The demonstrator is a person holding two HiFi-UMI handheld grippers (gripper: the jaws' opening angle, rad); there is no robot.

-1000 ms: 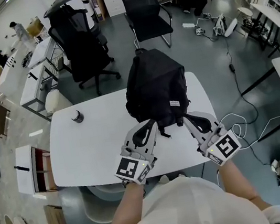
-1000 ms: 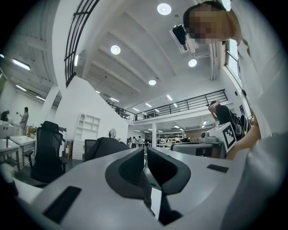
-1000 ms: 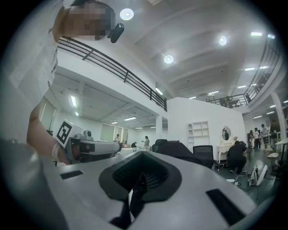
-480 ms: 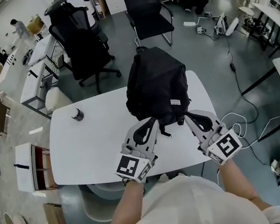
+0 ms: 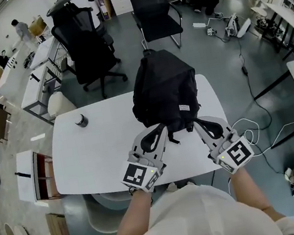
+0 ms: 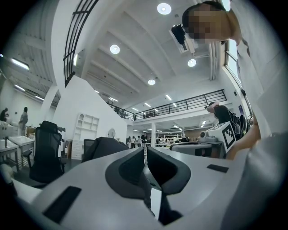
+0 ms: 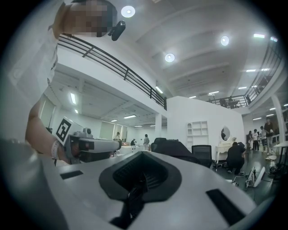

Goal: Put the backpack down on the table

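The black backpack (image 5: 163, 89) stands upright on the far middle of the white table (image 5: 97, 150). Both grippers lie level at its near base. My left gripper (image 5: 161, 127) is shut on a thin black strap (image 6: 165, 210) that hangs down between its jaws in the left gripper view. To the right, the right gripper (image 5: 195, 124) is likewise shut on a black strap (image 7: 129, 202) of the backpack. In the gripper views the backpack (image 6: 105, 146) (image 7: 173, 147) shows as a dark hump just beyond the jaws.
A small dark jar (image 5: 81, 121) stands on the table's left part. Black office chairs (image 5: 87, 46) (image 5: 154, 9) stand beyond the far edge. A white cable (image 5: 246, 125) loops off the table's right edge. Other desks and people fill the room behind.
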